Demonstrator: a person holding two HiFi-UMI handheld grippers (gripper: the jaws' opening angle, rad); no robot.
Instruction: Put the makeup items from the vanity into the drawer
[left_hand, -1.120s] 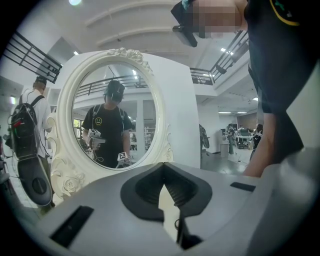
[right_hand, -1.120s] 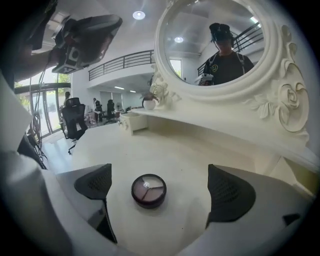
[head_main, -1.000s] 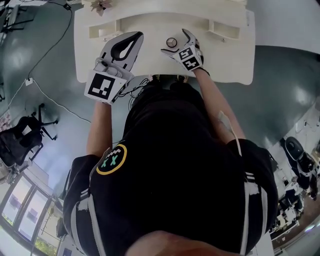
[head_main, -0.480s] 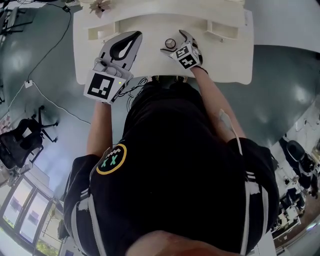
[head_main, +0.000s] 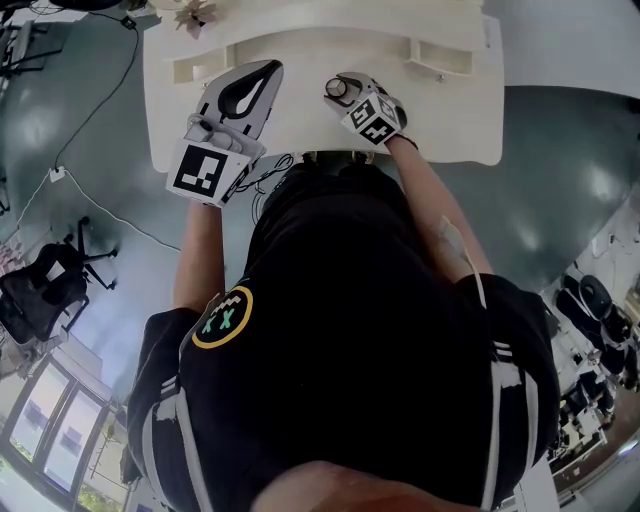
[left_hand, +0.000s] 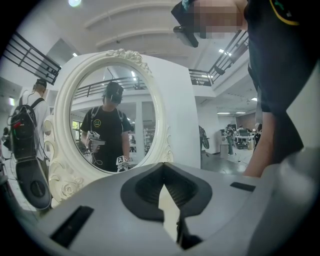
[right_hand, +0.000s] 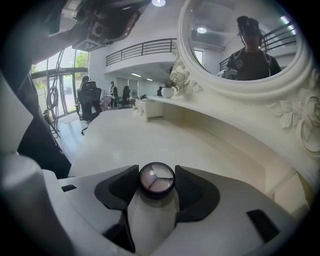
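Note:
A small round compact (head_main: 341, 88) with a black rim and pinkish lid (right_hand: 157, 179) lies on the white vanity top (head_main: 450, 115), right of centre. My right gripper (head_main: 344, 84) reaches over it, jaws closing. In the right gripper view the compact sits between the black pads (right_hand: 196, 186), and both touch its rim at the right gripper's (right_hand: 156, 171) tips. My left gripper (head_main: 268, 68) hovers over the left part of the top. Its jaws meet at the tips with nothing in them, as the left gripper (left_hand: 162, 166) view shows.
An oval mirror in an ornate white frame (left_hand: 107, 120) stands at the back of the vanity (right_hand: 240, 40). Small raised box-like parts (head_main: 445, 55) flank the back edge. An office chair (head_main: 45, 285) stands on the floor to the left. The person's body hides the vanity's front.
The right gripper moved forward over the compact and its wide-open jaws came in around it. The left gripper has barely moved.

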